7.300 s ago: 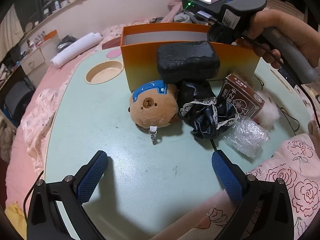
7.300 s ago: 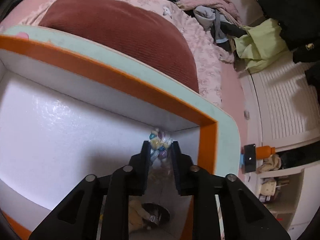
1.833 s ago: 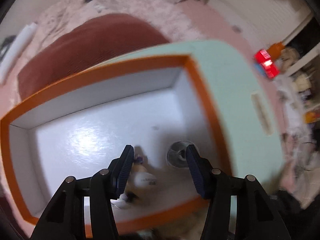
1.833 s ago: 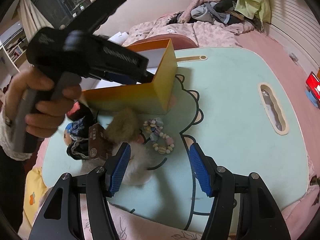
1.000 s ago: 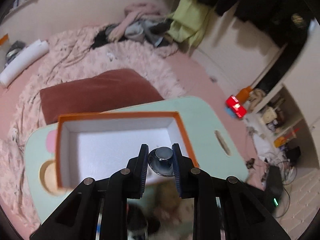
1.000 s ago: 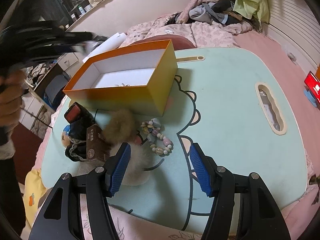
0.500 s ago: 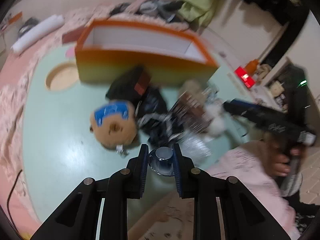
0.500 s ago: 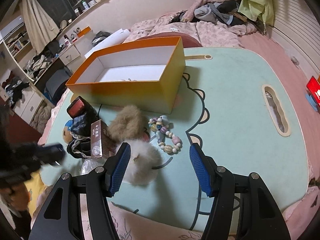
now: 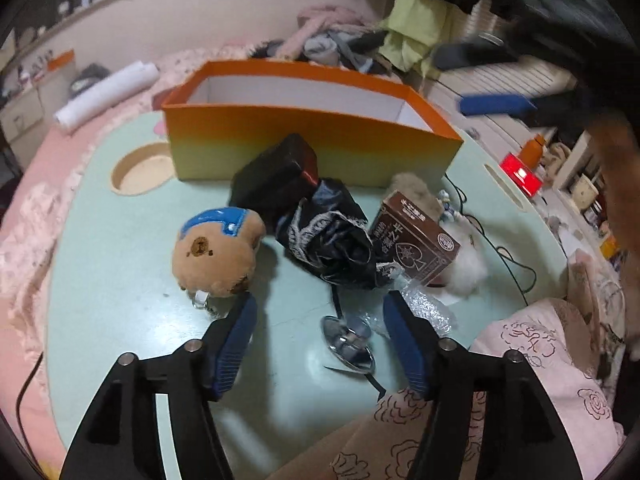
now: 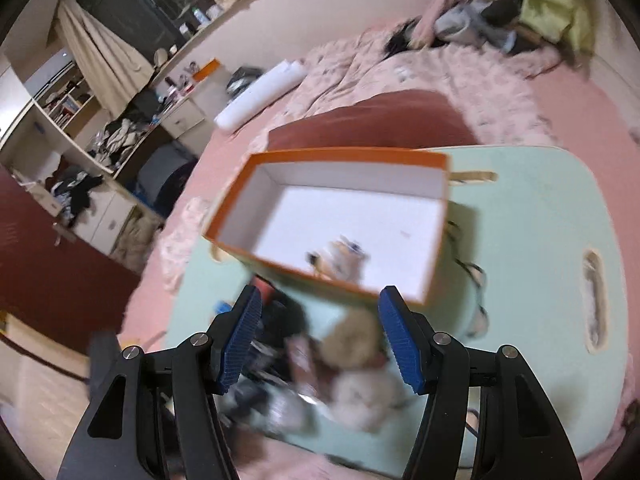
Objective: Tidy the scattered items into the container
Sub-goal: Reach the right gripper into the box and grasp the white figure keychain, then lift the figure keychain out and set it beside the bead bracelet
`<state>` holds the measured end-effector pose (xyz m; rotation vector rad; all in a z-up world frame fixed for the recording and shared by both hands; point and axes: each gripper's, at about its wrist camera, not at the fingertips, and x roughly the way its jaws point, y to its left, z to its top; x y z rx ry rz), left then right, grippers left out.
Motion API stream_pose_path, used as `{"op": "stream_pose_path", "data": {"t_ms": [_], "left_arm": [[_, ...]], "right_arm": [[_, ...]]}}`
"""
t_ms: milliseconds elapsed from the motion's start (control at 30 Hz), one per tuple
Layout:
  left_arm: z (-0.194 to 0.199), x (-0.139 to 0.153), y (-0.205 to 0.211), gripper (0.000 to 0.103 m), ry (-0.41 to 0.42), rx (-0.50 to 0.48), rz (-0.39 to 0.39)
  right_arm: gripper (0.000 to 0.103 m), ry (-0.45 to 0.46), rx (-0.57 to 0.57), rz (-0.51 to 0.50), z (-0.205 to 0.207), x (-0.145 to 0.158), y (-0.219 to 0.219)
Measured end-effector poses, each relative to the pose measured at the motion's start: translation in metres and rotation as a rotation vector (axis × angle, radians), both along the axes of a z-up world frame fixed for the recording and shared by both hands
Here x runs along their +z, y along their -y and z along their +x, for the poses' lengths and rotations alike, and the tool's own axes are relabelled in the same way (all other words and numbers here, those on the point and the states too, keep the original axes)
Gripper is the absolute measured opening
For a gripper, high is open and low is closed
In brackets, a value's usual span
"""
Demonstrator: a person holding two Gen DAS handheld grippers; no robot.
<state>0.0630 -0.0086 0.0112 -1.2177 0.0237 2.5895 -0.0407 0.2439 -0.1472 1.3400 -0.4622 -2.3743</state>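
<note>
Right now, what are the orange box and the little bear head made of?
The orange box looks like cardboard: thin stiff walls, matte white inside. The bear head seems soft plush, fuzzy tan fabric, with a shiny blue patch on top, maybe vinyl.

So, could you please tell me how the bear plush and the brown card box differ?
The bear plush is round, soft and tan with a blue patch; the brown card box is flat-sided, stiff and printed. The plush lies alone, the box leans against fluffy pompoms. Both sit on the table, outside the orange box.

Open orange box (image 10: 344, 216), apparently roomy; clutter pile (image 9: 332, 236) crowding its front.
</note>
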Motion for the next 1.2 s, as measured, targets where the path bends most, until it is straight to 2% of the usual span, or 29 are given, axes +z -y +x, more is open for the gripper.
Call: {"op": "stream_pose_path", "data": {"t_ms": [67, 100, 167, 233, 367, 433, 467, 767, 867, 1000, 1067, 1200], "left_arm": [[0.006, 0.004, 0.008, 0.072, -0.045, 0.068, -0.009], [0.008, 0.007, 0.013, 0.072, -0.064, 0.087, 0.007], [0.012, 0.012, 0.024, 0.077, -0.092, 0.113, 0.048], [0.013, 0.012, 0.027, 0.078, -0.095, 0.127, 0.069], [0.010, 0.008, 0.029, 0.078, -0.075, 0.127, 0.074], [0.010, 0.008, 0.030, 0.078, -0.076, 0.125, 0.077], [0.009, 0.007, 0.028, 0.078, -0.078, 0.125, 0.078], [0.012, 0.005, 0.029, 0.078, -0.077, 0.128, 0.091], [0.011, 0.005, 0.029, 0.078, -0.078, 0.131, 0.097], [0.010, 0.004, 0.030, 0.078, -0.074, 0.132, 0.099], [0.010, 0.004, 0.030, 0.078, -0.074, 0.133, 0.099], [0.010, 0.003, 0.031, 0.078, -0.069, 0.136, 0.101]], "right_arm": [[0.062, 0.050, 0.017, 0.066, -0.024, 0.001, 0.014], [0.062, 0.093, 0.020, 0.113, -0.039, -0.004, 0.022], [0.062, 0.164, 0.018, 0.146, -0.057, -0.016, 0.031], [0.062, 0.225, 0.033, 0.166, -0.076, -0.031, 0.040], [0.062, 0.311, 0.050, 0.276, -0.101, -0.058, 0.056], [0.051, 0.371, 0.062, 0.266, -0.105, -0.073, 0.057], [0.051, 0.396, 0.064, 0.260, -0.107, -0.079, 0.057], [0.049, 0.336, 0.020, 0.274, -0.094, -0.073, 0.048], [0.049, 0.233, -0.025, 0.257, -0.085, -0.048, 0.037], [0.049, 0.047, -0.065, 0.210, -0.055, 0.005, 0.016], [0.049, -0.036, -0.056, 0.179, -0.032, 0.030, 0.006], [0.049, -0.134, -0.018, 0.146, 0.013, 0.052, -0.001]]}}
